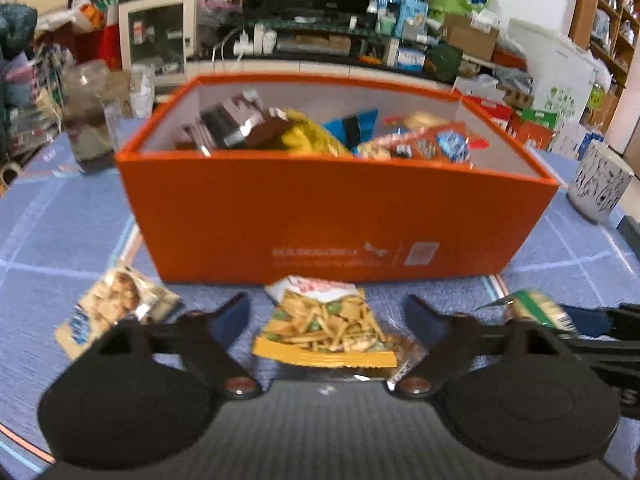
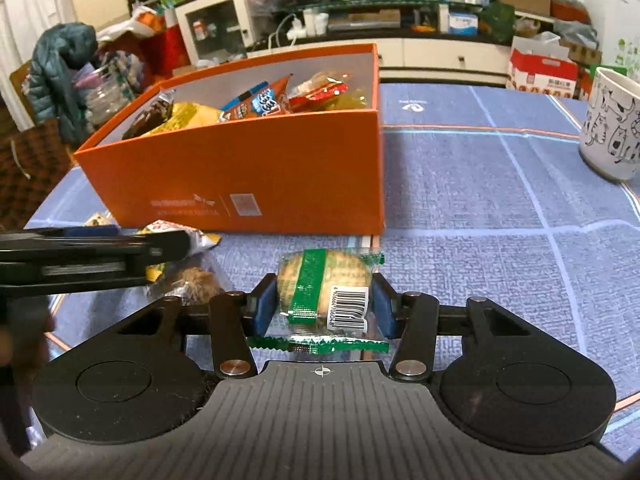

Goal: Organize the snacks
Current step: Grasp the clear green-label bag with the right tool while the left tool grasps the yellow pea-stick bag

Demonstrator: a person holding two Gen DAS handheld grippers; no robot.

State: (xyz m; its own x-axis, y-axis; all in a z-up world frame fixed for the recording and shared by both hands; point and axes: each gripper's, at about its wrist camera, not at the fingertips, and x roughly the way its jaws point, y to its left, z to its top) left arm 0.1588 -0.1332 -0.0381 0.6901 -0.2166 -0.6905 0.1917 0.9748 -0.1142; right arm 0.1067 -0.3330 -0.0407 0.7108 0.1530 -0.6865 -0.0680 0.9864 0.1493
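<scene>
From the left wrist, the left gripper [image 1: 326, 316] stands open astride a yellow packet of fried sticks [image 1: 326, 330] on the blue tablecloth [image 1: 60, 232], pads clear of it, just before the orange box [image 1: 340, 216] filled with snacks; a pale cookie packet [image 1: 114, 306] lies toward the left edge. From the right wrist, the right gripper [image 2: 325, 304] is clamped on a green-banded biscuit packet [image 2: 324, 286] near the box's front right corner, with a cat-print mug [image 2: 612, 128] by the right edge.

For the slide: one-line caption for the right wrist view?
Right gripper clamps a green-wrapped biscuit on the blue tablecloth, in front of the orange snack box.
</scene>
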